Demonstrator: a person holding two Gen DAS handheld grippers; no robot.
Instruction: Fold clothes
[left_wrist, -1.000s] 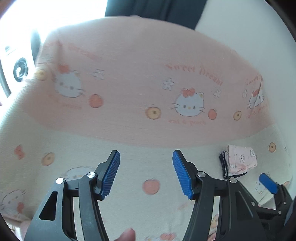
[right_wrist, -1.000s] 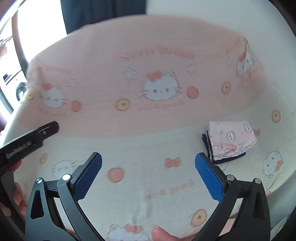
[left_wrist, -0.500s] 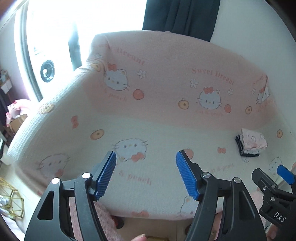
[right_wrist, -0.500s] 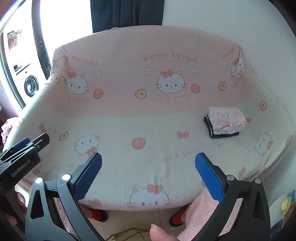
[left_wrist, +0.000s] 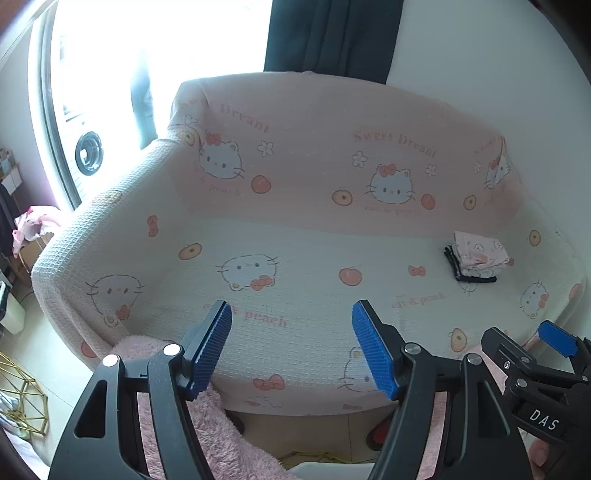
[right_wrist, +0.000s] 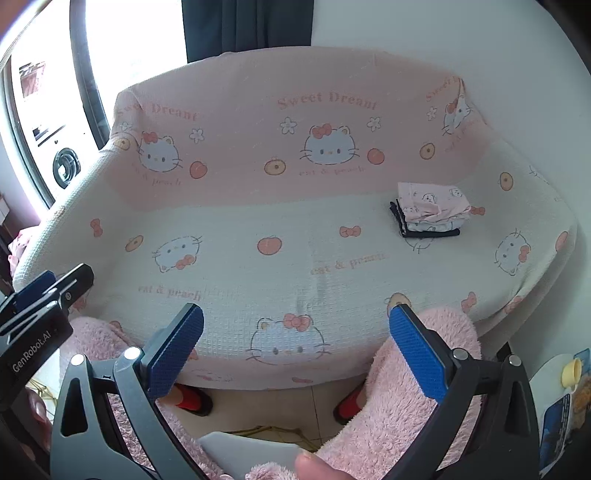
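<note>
Right now both my left gripper (left_wrist: 291, 349) and right gripper (right_wrist: 295, 350) have fingers spread, holding nothing; the folded clothes (right_wrist: 430, 210) sit stacked on the sofa (right_wrist: 295, 258), far right. Bumping that stack could topple it.

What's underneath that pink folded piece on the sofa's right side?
The pink printed garment tops a small stack: below it show edges of a white layer and a dark folded garment at the bottom, on the sofa cover. What those lower pieces are is hidden.
</note>
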